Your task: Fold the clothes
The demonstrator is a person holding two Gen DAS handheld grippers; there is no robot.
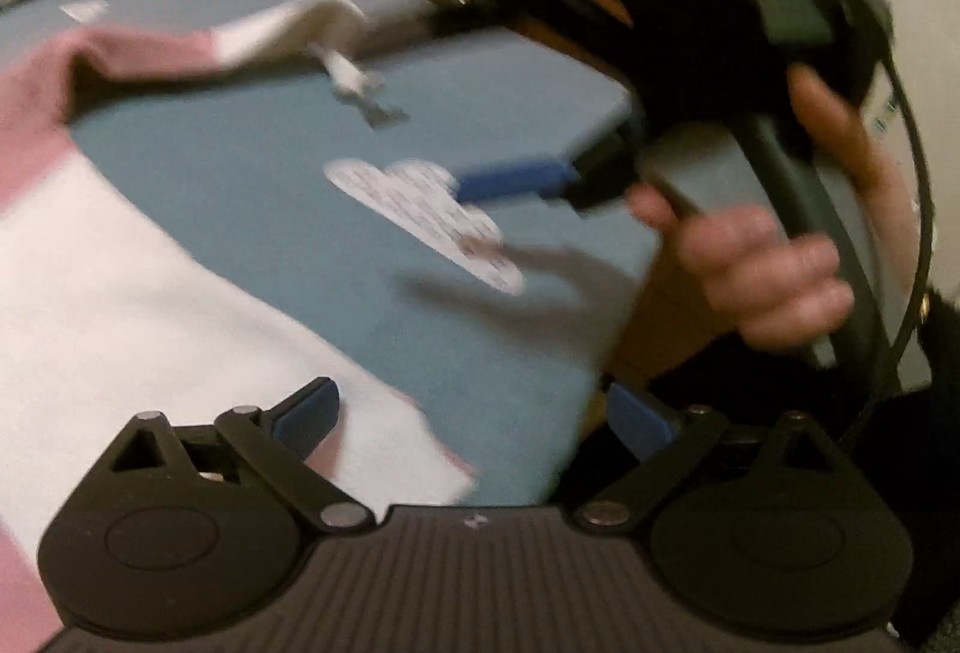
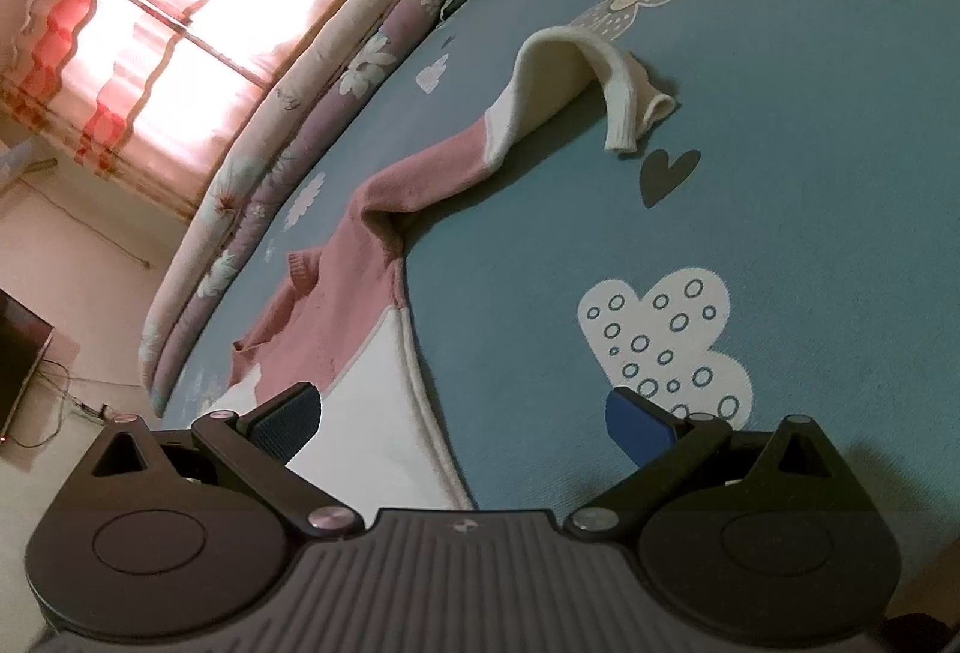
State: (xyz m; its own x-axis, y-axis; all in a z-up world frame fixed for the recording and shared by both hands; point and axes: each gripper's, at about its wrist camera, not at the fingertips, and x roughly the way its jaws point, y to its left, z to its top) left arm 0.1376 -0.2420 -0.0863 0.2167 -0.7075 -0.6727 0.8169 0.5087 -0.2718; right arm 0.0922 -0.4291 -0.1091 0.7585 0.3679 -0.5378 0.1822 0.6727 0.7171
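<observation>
Both of my grippers stand spread and empty: left gripper [image 1: 474,413] and right gripper [image 2: 465,413] hover low over the sweater [image 2: 360,401], whose white hem lies nearest on the bed [image 2: 780,125]. Farther off, its sleeve [image 2: 564,77] arches up crumpled. I judge it best to flatten that sleeve first, then fold inward.

The left wrist view is motion-blurred, and the sweater [image 2: 360,293] runs behind the right claw [image 2: 474,413].
</observation>
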